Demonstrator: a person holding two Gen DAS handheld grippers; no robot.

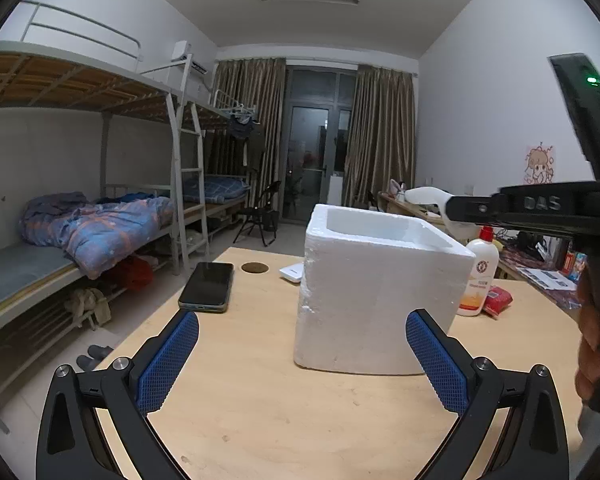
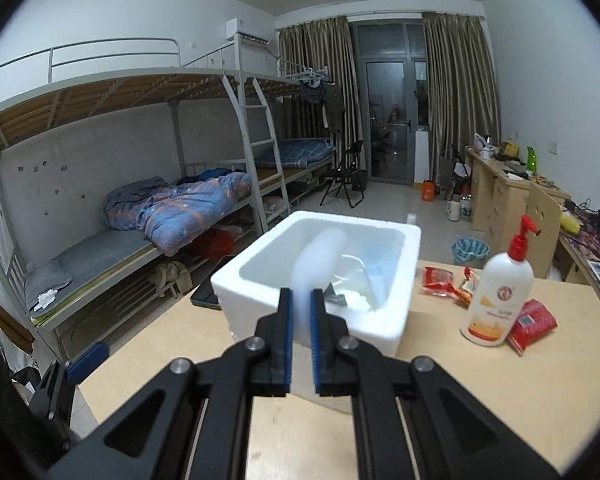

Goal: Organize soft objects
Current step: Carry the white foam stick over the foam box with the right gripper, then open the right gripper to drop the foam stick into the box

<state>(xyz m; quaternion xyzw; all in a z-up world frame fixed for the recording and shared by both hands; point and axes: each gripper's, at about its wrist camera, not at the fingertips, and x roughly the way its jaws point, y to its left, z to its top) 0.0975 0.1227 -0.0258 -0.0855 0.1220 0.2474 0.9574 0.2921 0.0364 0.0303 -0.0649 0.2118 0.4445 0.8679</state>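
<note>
The right gripper point(image 2: 299, 304) is clamped narrow on a soft white foam-like roll point(image 2: 320, 256), which sticks out forward from between the blue pads and hangs over the open top of the white polystyrene box point(image 2: 392, 312); the roll's far end is blurred, and whether it touches the box rim cannot be told. In the left wrist view the same roll point(image 1: 432, 196) pokes out of the black gripper above the box's point(image 1: 380, 280) right rim, and the hand point(image 1: 592, 344) holding that tool is cut off at the picture's edge.

Inside the box lie pale, crumpled things point(image 2: 356, 284), too washed out to name.

The left gripper point(image 1: 302, 360) stands wide with nothing between its blue pads point(image 1: 168, 364), low over the near edge of the light wooden table point(image 1: 260, 400), just before the box.

A black smartphone point(image 1: 208, 286) lies near the table's left edge; in the right wrist view the box hides most of it. Toward the right edge stand a white pump bottle with a red top point(image 2: 498, 300) and red snack packets point(image 2: 534, 322), one partly behind the bottle. A small white flat object point(image 1: 292, 272) peeks out behind the box, mostly hidden.
</note>
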